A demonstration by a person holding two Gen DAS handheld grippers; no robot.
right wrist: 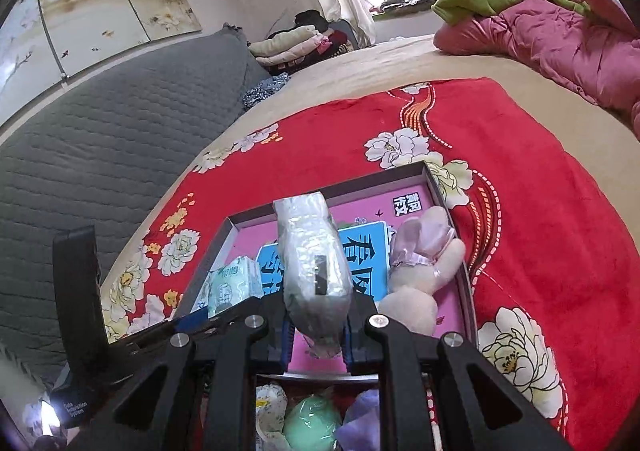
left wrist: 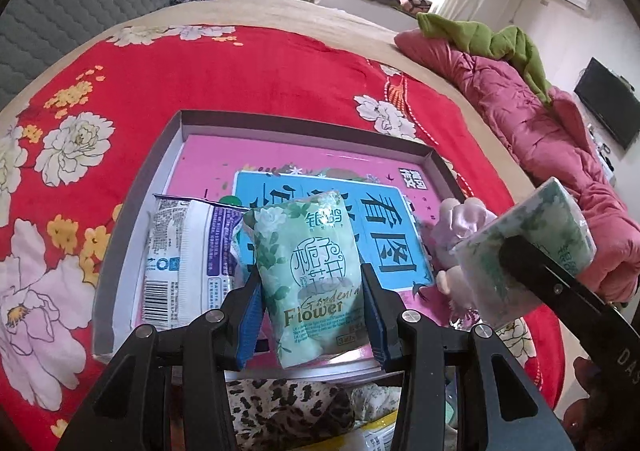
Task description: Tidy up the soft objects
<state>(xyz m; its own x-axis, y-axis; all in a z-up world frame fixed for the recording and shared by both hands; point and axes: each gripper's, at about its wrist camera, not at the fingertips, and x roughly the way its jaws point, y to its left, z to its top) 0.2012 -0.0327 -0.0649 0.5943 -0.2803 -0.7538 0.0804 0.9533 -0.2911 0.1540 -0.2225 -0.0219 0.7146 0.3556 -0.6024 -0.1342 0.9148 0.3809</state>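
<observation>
My left gripper [left wrist: 312, 283] is shut on a green "Flower" tissue pack [left wrist: 308, 275], held upright over the near edge of a shallow grey box [left wrist: 304, 121]. My right gripper [right wrist: 316, 327] is shut on a second green tissue pack [right wrist: 314, 271], seen edge-on, above the same box [right wrist: 328, 185]; that pack also shows at the right of the left wrist view [left wrist: 528, 251]. Inside the box lie a pink and blue book [left wrist: 384, 227], a white and purple packet [left wrist: 188, 259] and a pink plush rabbit [right wrist: 420, 271].
The box sits on a red floral blanket [left wrist: 240, 71] on a bed. A pink quilt [left wrist: 540, 131] with a green garment [left wrist: 488, 37] lies at the right. A grey headboard [right wrist: 100, 155] is at the left. Soft items [right wrist: 312, 419] lie below the grippers.
</observation>
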